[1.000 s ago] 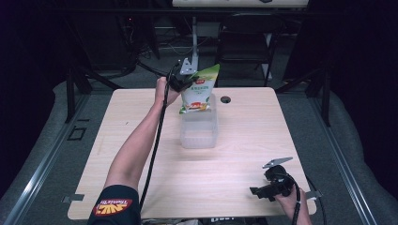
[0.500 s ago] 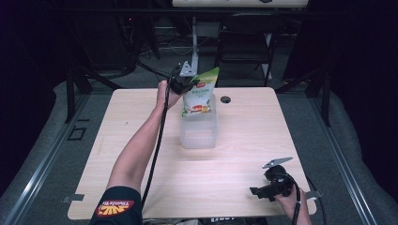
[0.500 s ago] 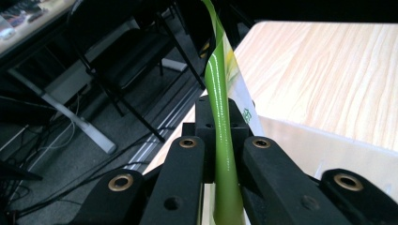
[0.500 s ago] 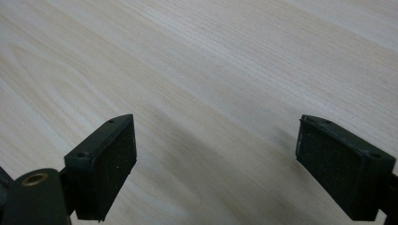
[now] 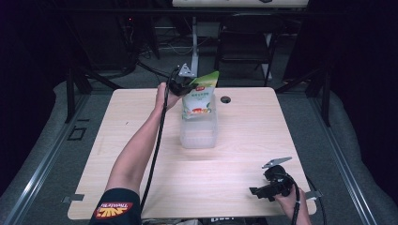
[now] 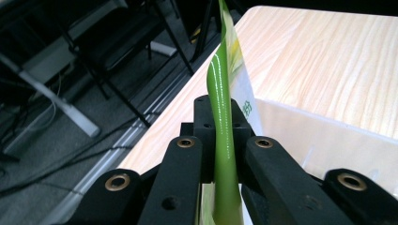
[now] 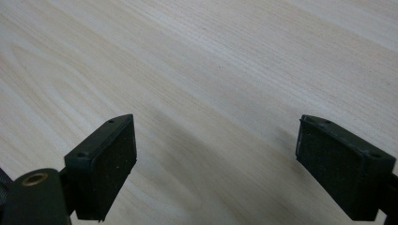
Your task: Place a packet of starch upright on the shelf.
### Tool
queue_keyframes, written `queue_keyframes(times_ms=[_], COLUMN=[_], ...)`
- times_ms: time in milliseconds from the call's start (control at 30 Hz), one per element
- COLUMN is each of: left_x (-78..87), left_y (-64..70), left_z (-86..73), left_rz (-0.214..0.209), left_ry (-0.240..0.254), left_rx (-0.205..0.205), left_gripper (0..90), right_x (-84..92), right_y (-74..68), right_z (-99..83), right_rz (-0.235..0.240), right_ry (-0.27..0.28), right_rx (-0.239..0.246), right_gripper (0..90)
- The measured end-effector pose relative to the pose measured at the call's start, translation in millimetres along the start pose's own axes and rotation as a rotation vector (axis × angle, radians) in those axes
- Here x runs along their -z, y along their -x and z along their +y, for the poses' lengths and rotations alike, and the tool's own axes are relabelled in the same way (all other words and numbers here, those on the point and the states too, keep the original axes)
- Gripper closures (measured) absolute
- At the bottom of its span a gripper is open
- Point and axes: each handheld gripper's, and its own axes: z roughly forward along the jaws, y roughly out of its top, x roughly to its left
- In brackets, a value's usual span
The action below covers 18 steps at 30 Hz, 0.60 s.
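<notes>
A green and white snack bag [image 5: 200, 96] stands upright in the far end of a clear plastic bin [image 5: 199, 133] near the table's far middle. My left gripper [image 5: 184, 87] is shut on the bag's green top edge [image 6: 224, 140], seen edge-on between the black jaws in the left gripper view, with the bin's wall [image 6: 328, 136] just beyond. My right gripper [image 5: 264, 187] rests at the near right corner of the table. In the right gripper view its pads [image 7: 105, 164] stand wide apart over bare wood, with nothing between them.
The light wooden table [image 5: 141, 122] has a dark cable hole [image 5: 225, 99] right of the bag. A black cable [image 5: 157, 140] trails along the left forearm. Dark chairs and stands sit beyond the far edge.
The left gripper and the bag have shifted slightly, the bag settling a little lower into the bin. The right gripper has stayed still.
</notes>
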Motion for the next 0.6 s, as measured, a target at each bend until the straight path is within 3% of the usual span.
queue_keyframes(times_ms=[333,600], left_x=[-0.2,-0.6], left_y=[-13.6,-12.9], left_z=[-12.3,-10.9], left_rz=[0.049,0.063], left_ry=[-0.042,-0.059], left_rx=[0.142,0.141], left_gripper=[86.7,84.8], right_x=[0.1,-0.2], right_y=[0.1,-1.0], right_z=[-0.5,-0.7], right_rz=[-0.003,-0.006], right_ry=[-0.003,0.002], right_rx=[-0.004,-0.004], right_gripper=[12.3,12.2])
